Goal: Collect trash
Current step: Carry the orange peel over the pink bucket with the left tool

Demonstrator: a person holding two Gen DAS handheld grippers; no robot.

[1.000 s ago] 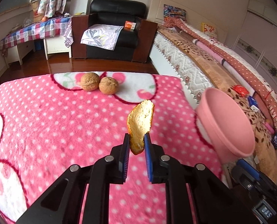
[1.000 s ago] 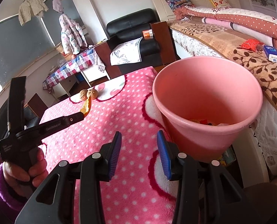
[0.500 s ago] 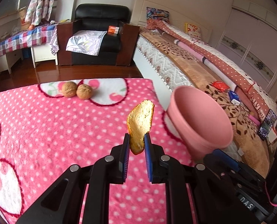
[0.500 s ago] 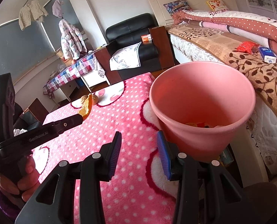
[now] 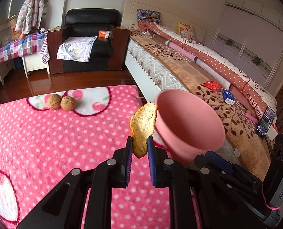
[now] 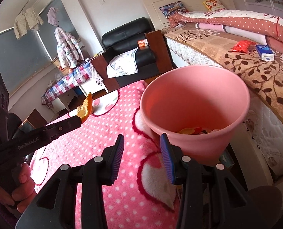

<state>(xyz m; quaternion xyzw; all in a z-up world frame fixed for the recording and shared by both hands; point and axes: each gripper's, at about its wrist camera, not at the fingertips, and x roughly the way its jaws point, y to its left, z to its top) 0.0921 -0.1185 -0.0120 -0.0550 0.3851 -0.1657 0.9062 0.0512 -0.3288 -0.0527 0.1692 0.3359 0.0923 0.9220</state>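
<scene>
Peel (image 5: pixel 143 127) clenched in L gripper (image 5: pixel 139 146), just beside bin (image 5: pixel 189 122) rim; R gripper (image 6: pixel 142 152) released, jaws apart by bin wall.

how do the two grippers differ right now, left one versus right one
The left gripper is shut on the orange peel; the right gripper stands open with nothing between its fingers. The left gripper is raised over the pink blanket, to the left of the pink bin; the right gripper sits at the bin's near side, its right finger in front of the wall. Both have black bodies and blue ribbed pads.
</scene>
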